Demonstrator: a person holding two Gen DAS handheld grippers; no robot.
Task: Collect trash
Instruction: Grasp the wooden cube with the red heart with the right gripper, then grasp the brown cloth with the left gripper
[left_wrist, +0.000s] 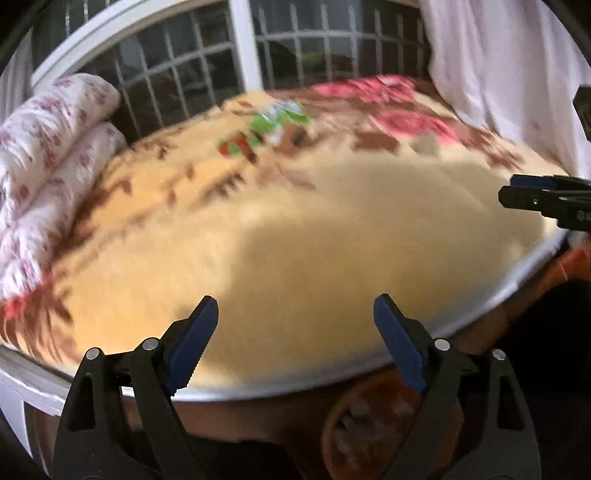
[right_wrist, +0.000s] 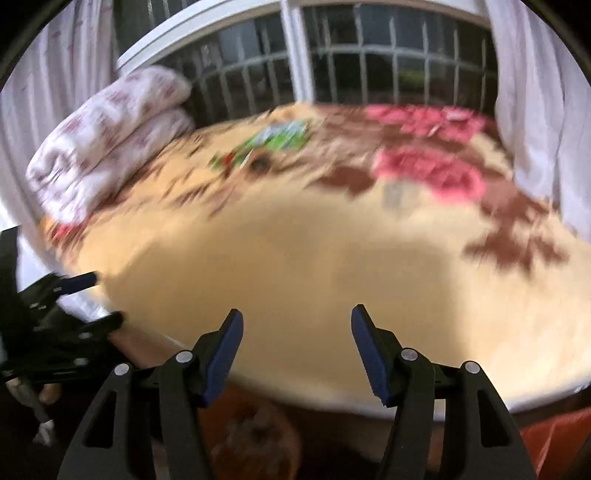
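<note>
Both views are blurred. A bed with a yellow floral blanket fills them. On its far part lies a green and white wrapper with a smaller green and red piece beside it; they also show in the right wrist view as the wrapper and the small piece. My left gripper is open and empty above the bed's near edge. My right gripper is open and empty, also at the near edge. Each gripper shows in the other's view: the right and the left.
Folded white bedding with red flowers is stacked at the bed's left side, also in the right wrist view. A barred window stands behind the bed. White curtains hang at the right. A brown round object sits below the bed's edge.
</note>
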